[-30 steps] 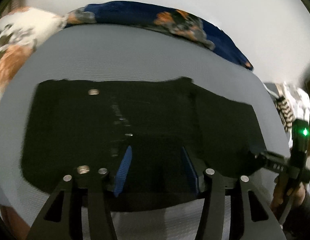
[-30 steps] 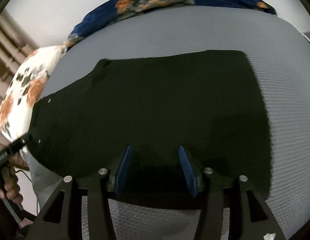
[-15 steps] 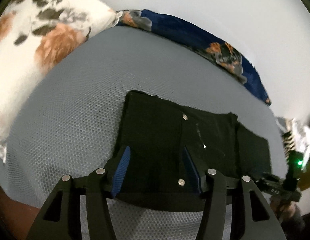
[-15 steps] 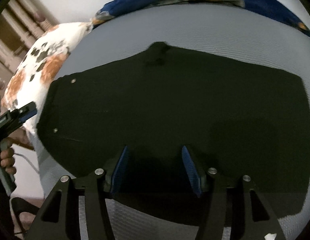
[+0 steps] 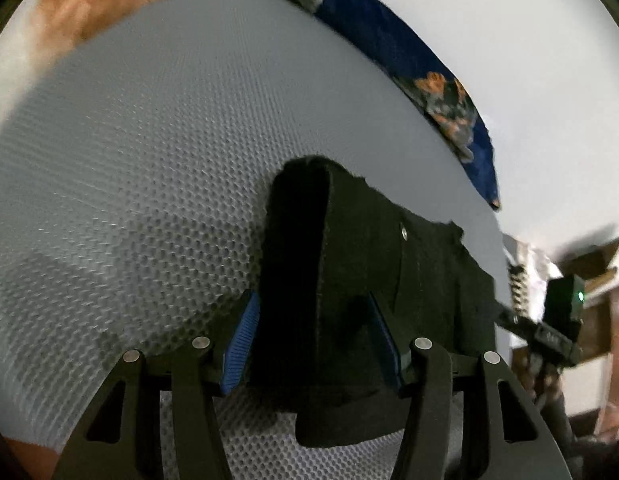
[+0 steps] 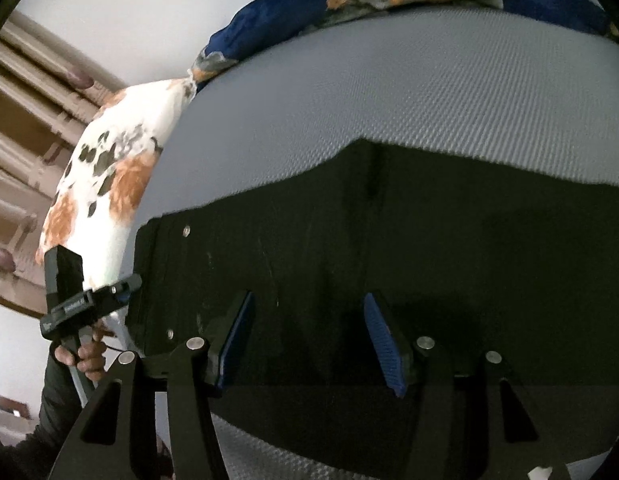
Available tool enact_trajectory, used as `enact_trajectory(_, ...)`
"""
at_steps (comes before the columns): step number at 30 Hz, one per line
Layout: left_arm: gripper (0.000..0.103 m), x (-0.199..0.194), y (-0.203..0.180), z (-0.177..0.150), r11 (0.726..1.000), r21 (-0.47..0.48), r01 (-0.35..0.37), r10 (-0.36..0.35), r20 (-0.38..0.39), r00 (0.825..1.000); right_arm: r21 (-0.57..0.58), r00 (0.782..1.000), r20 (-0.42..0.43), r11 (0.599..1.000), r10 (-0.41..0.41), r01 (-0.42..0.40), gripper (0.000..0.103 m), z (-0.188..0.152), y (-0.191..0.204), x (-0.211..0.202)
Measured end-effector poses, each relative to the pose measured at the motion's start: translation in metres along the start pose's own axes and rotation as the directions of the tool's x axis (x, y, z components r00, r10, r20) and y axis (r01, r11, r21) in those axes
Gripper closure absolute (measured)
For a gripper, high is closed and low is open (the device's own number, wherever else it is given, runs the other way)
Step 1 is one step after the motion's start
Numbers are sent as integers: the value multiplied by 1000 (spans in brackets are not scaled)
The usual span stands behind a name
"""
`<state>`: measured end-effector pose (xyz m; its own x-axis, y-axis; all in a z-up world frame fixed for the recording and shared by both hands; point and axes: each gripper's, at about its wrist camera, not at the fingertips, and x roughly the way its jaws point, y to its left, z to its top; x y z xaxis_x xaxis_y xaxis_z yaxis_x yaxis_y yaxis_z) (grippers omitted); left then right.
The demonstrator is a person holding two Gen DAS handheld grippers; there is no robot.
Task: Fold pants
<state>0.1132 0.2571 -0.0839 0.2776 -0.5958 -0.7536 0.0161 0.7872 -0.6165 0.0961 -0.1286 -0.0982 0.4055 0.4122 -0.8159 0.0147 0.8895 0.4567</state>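
Left wrist view: I am swinging my left hand-held gripper (image 5: 315, 340) toward the waistband end of the black folded pants (image 5: 373, 280) on the grey mesh bed (image 5: 149, 160), jaws half open, holding nothing. Right hand-held gripper (image 6: 309, 340) is opening over the cloth, empty. Next fold probably starting.

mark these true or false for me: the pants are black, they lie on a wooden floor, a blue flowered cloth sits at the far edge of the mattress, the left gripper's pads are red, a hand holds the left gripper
1. The pants are black. True.
2. They lie on a wooden floor. False: they lie on a grey mesh mattress.
3. A blue flowered cloth sits at the mattress's far edge. True.
4. The left gripper has red pads. False: its pads are blue, with pants fabric between them.
5. A hand holds the left gripper's handle. True, seen in the right wrist view.
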Motion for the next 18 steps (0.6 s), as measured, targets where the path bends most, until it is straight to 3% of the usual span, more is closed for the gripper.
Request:
enact_trajectory(7,48,7,25,15,991,-31,127,-130,-80,988,43,999,2,998,-37,37,42,11,2,6)
enact_trajectory(18,48,18,48,39,950,-95,296,-308,-159,938,127,997,-9,989,-74,74,42,11,-17,10)
